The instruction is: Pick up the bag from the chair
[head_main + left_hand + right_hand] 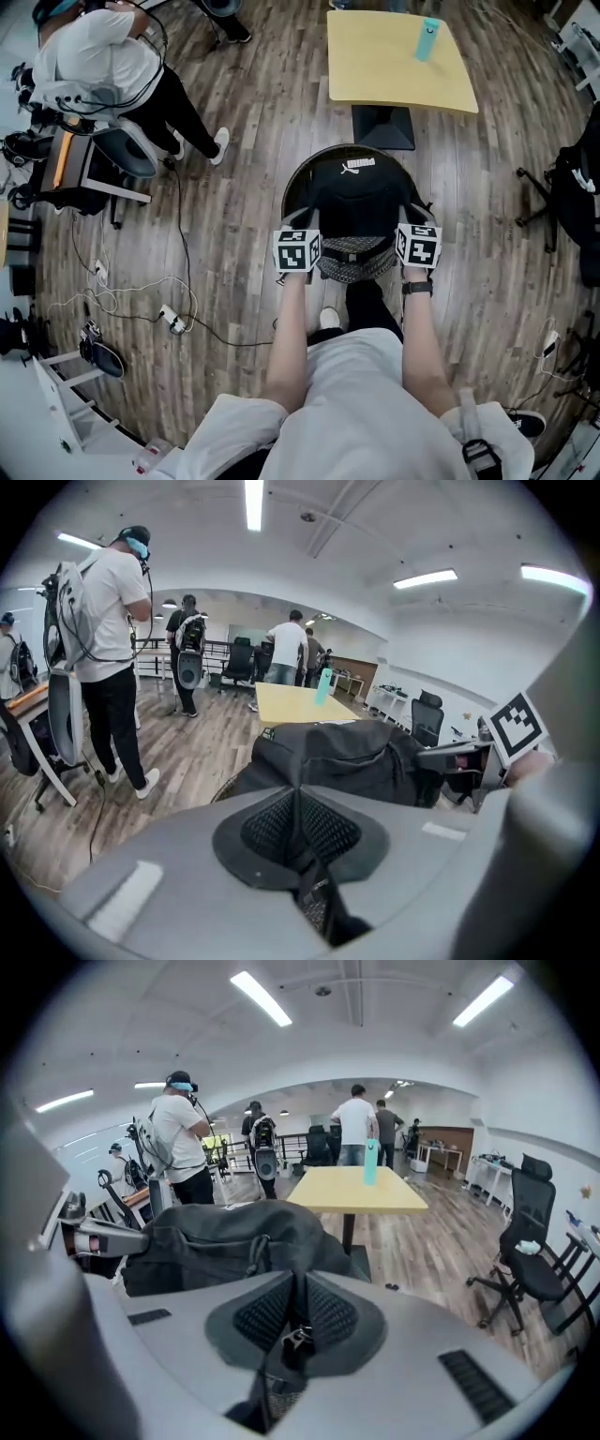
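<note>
At the far left a person (94, 56) in a white shirt stands on the wood floor. The left gripper (298, 246) is closed on a black strap (314, 897) of the black bag (361, 197), which sits on the round chair (292, 187) between both grippers. The right gripper (418, 244) is clamped on another strap (281, 1363) at the bag's right side. Farther off is a yellow table (394, 75) with a blue bottle (427, 39) on it.

Left gripper (298, 825): broad matte grey jaws, black mesh-textured pads (265, 829), left cube (297, 251) printed with black-and-white square markers.
Right gripper (295, 1321): same grey build, black mesh pads, matching right cube (418, 246).
Wearer: white short-sleeved T-shirt (361, 394), black wristband (417, 288), dark trousers (373, 305), white shoe (329, 319).
</note>
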Demonstrator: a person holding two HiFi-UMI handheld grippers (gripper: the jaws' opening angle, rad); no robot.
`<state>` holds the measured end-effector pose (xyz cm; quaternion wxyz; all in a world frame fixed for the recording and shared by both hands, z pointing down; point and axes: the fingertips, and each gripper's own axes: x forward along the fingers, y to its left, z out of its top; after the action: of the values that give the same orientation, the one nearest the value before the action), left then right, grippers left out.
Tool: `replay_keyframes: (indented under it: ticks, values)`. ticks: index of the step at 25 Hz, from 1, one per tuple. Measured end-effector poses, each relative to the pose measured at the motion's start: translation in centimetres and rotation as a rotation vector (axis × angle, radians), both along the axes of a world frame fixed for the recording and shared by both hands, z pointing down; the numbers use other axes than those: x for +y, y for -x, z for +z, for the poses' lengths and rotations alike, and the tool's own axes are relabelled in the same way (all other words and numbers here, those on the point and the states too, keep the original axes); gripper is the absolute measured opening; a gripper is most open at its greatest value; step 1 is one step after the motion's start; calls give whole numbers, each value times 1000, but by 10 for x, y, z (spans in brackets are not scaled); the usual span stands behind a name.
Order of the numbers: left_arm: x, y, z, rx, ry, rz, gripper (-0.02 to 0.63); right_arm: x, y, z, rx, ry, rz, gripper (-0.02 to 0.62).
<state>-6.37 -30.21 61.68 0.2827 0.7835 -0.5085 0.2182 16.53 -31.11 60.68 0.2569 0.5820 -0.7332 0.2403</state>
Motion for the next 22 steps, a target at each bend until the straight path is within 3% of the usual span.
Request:
replay_keyframes:
  ticks: [22]
  values:
    - [30, 38, -206, 19, -411, -48, 25, 44, 38, -212, -24, -426, -25, 43]
